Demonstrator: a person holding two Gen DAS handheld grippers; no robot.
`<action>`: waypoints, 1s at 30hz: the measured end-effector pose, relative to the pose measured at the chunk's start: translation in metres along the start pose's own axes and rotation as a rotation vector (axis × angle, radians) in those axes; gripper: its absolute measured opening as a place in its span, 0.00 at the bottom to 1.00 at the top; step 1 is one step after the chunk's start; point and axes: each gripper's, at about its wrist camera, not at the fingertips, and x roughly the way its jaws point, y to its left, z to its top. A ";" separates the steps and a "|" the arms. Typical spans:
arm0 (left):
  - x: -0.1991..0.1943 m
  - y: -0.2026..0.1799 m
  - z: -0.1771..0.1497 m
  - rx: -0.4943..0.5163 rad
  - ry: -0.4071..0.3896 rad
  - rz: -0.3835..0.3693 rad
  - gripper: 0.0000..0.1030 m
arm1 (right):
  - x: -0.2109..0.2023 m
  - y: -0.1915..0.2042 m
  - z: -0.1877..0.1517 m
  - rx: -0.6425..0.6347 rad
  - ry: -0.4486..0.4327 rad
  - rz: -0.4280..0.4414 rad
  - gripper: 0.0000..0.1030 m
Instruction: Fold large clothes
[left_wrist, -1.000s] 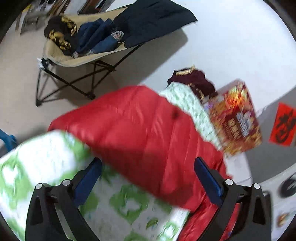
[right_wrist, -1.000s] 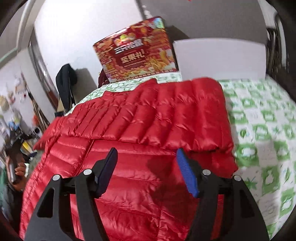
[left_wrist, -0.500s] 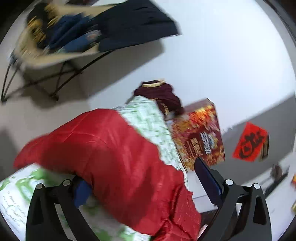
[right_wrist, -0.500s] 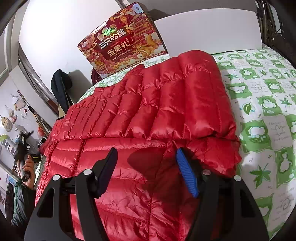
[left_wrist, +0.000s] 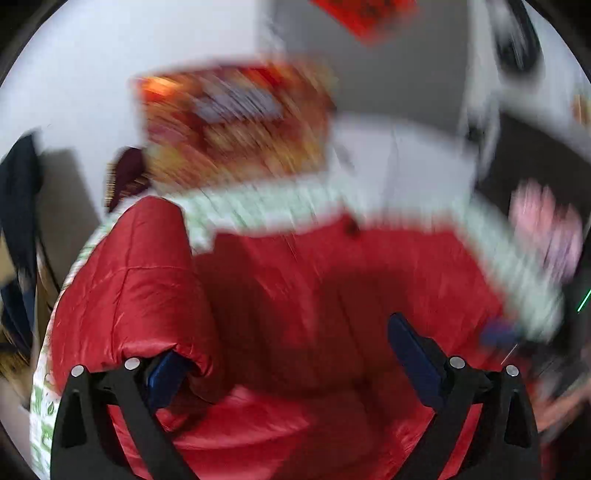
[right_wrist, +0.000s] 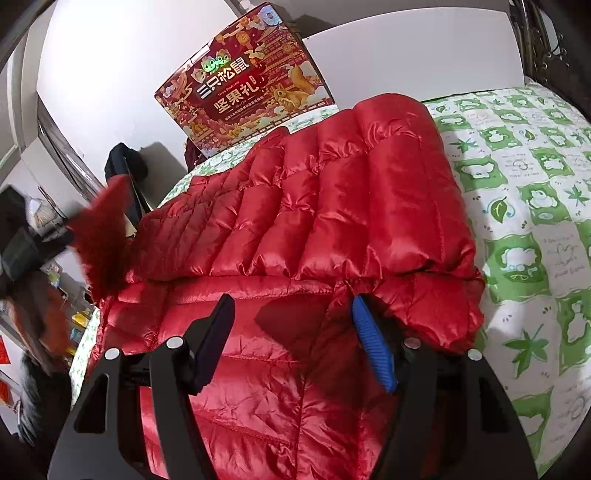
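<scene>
1. Left hand-held gripper (left_wrist: 291, 354): our jaws stand spread wide, and a rolled edge of the shiny red quilted down jacket (right_wrist: 332, 206) lies over the left pad (left_wrist: 166, 373). The other pad is clear of cloth, so no pinch. That view is badly blurred, so we can't tell if the fabric is hooked on the pad or just draped over it.
2. Right hand-held gripper (right_wrist: 295, 339): jaws spread, hovering low over the jacket's lower panel, just short of the folded edge; nothing between the pads.
3. Where the jacket is: flat on the bed with the green-and-white leaf-print sheet (right_wrist: 524, 206). One section is folded over the body and makes a thick quilted layer on top, w/ its edge running across in front of the right jaws.
4. Step in hand, as we judge it: mid-fold. One flap is over, and the left-side portion (left_wrist: 147, 280) looks to be the part being brought across; it's bunched near the left pad, not yet laid flat.
5. Next move prob. calls for laying that portion down square on the body. The right side can then press or pin the folded edge so the slick shell doesn't slide back. The puffy fill will spring, so we'd go firm and low.
6. Containers: only the red printed gift box with gold lettering (right_wrist: 243, 88), propped at the head of the bed. It's closed, so the contents are unseen.
</scene>
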 end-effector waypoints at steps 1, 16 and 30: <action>0.021 -0.019 -0.009 0.056 0.056 0.030 0.97 | -0.001 -0.001 0.000 0.006 -0.001 0.008 0.63; -0.073 -0.005 -0.045 0.107 -0.176 0.043 0.97 | -0.003 -0.005 0.001 0.002 -0.007 0.048 0.64; -0.043 0.181 -0.099 -0.447 0.056 0.023 0.97 | -0.005 0.125 0.007 -0.386 -0.060 -0.142 0.64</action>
